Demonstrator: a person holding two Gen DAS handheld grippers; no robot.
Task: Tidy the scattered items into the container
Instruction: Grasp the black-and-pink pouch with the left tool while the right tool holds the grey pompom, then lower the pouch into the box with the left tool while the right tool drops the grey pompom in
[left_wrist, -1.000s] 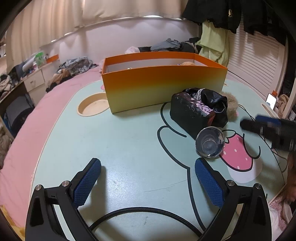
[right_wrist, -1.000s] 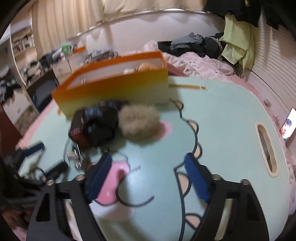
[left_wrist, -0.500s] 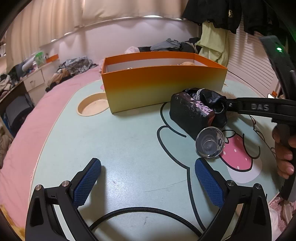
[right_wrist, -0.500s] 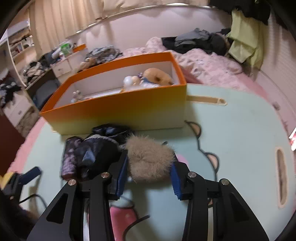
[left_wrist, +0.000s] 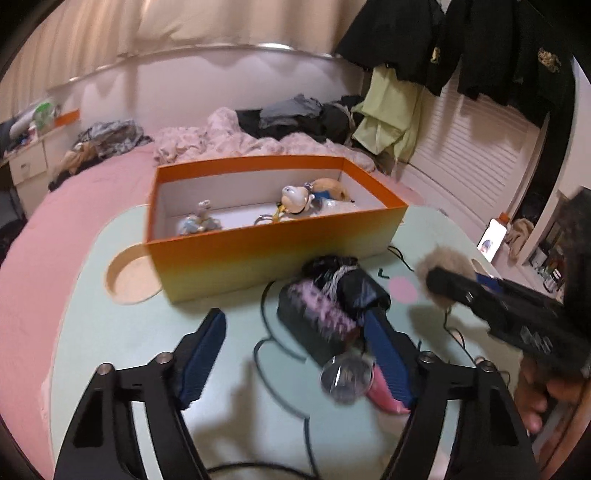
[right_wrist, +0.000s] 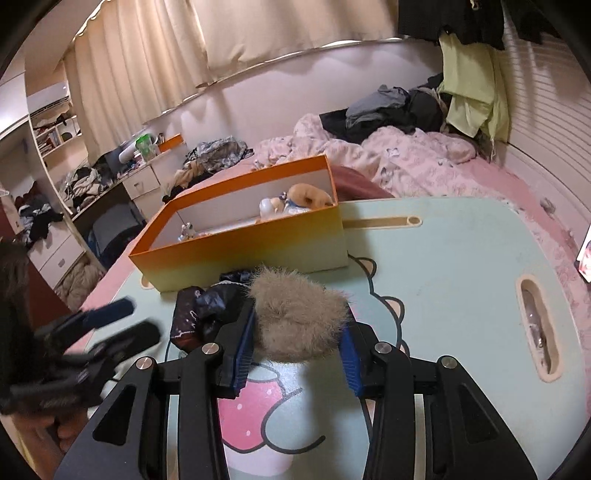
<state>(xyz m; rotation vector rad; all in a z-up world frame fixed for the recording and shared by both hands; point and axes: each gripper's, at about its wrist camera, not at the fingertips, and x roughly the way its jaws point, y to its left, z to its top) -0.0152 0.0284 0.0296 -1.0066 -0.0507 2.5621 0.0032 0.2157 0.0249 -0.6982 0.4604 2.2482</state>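
The right gripper (right_wrist: 297, 341) clamps the furry pompom (right_wrist: 299, 317) between its blue pads, above the table (right_wrist: 461, 258); the orange box (right_wrist: 251, 254) sits at eleven o'clock (toys inside). The left gripper (left_wrist: 295, 350) gapes, holding nothing.

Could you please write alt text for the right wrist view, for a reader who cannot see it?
The right claw grips a beige fur pompom above a pale green table. Behind it stands an open orange box holding small toys, with a dark pouch at left.
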